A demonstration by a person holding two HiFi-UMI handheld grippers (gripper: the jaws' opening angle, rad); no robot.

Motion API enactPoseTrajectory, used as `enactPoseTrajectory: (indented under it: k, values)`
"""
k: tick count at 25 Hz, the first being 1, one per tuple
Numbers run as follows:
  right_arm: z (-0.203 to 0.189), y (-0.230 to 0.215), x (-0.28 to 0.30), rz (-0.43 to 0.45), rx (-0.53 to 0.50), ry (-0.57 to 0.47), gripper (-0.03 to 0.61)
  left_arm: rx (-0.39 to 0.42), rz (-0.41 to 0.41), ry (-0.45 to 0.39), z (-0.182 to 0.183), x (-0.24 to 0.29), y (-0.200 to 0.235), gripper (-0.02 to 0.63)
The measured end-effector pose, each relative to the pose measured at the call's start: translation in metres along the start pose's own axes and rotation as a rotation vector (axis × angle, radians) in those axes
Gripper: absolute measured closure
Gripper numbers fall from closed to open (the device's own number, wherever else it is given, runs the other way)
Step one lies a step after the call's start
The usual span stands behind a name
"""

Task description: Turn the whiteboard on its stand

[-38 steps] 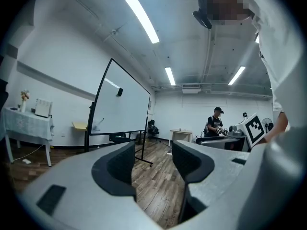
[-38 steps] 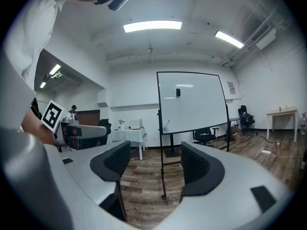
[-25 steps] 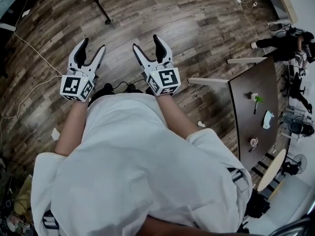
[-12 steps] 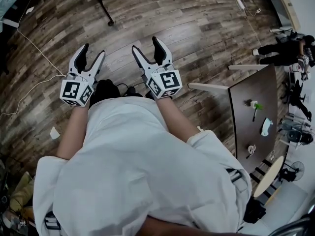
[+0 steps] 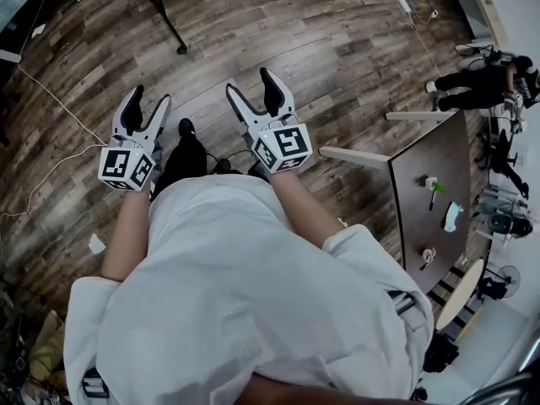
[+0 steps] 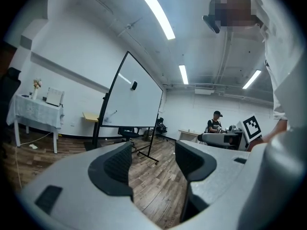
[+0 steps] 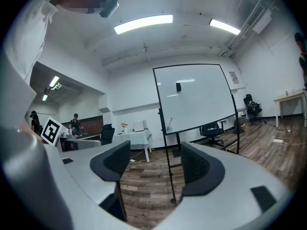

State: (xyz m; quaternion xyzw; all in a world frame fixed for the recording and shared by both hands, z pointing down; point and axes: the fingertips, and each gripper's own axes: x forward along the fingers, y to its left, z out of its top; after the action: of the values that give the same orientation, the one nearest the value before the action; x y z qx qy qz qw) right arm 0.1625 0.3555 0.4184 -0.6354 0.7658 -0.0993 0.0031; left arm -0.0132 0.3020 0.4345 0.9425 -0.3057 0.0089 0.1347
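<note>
— Condition of the tools?
— The left gripper [image 5: 149, 98] and right gripper [image 5: 251, 83] were both released, jaws apart, nothing between them, held over the wooden floor [image 5: 337, 49].
— And the whiteboard [image 7: 196, 97]?
— Upright on its stand [image 7: 171, 176], ahead, well apart from both grippers.

The white, black-framed whiteboard [image 7: 194, 97] stands upright on its thin black stand [image 7: 169, 171] on the wooden floor [image 7: 144, 195], a small dark object [image 7: 178, 86] fixed near its top edge.
</note>
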Motion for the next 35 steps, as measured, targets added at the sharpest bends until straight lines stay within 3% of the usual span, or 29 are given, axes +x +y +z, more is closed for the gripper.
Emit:
enactPoseTrajectory:
  k: [12, 21, 27, 35]
  values:
    - [0.028, -0.015, 0.148, 0.017, -0.028, 0.011, 0.261, -0.019, -0.014, -0.077, 0.059, 0.085, 0.123, 0.348]
    - [0.043, -0.020, 0.236, -0.017, -0.062, 0.004, 0.261, 0.004, -0.025, -0.092, 0.086, 0.117, 0.205, 0.348]
    - [0.044, -0.039, 0.265, -0.038, -0.062, 0.015, 0.261, 0.041, -0.063, -0.061, 0.085, 0.142, 0.221, 0.348]
    - [0.059, -0.100, 0.314, -0.062, -0.041, -0.016, 0.262, 0.052, -0.091, -0.045, 0.091, 0.209, 0.239, 0.348]
